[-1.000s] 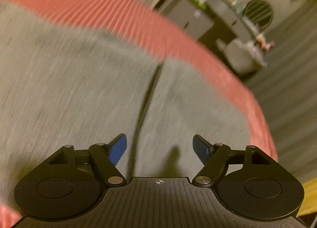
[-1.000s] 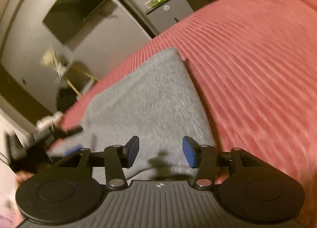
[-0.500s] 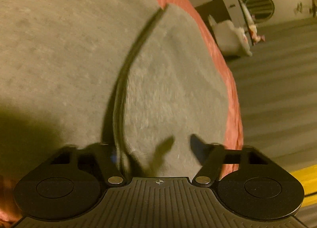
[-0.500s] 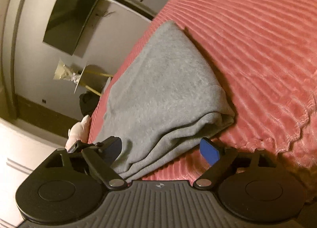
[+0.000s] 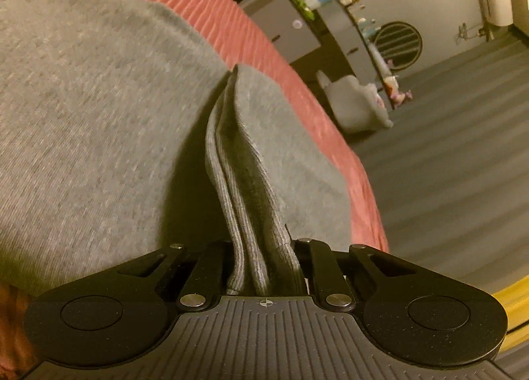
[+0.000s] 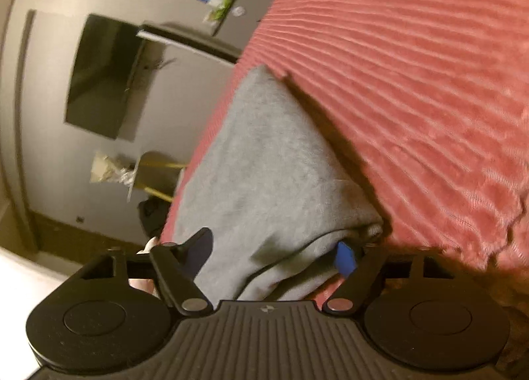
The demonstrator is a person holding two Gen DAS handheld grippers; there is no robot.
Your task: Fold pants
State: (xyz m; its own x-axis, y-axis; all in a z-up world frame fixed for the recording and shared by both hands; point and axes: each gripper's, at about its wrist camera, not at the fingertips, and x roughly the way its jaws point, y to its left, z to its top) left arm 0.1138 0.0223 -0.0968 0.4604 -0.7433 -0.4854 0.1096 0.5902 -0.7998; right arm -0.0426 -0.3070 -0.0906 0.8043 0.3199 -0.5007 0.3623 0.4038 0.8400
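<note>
Two grippers: left [image 5: 263,267] clamping ribbed grey pants [image 5: 99,109]; right [image 6: 274,252] fingers closing round them.

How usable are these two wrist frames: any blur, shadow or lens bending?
Left wrist: warm dim light, sharp ribbed cuff of the grey knit pants, dark shadow beside it, bowed background. Right wrist: motion-blurred red ribbed bedspread and wall, heavy fisheye tilt.

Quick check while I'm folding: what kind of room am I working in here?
Most likely a bedroom. The grey pants lie on a red ribbed bedspread, a dark flat screen hangs on the wall, and a cluttered dresser stands against the far wall.
</note>
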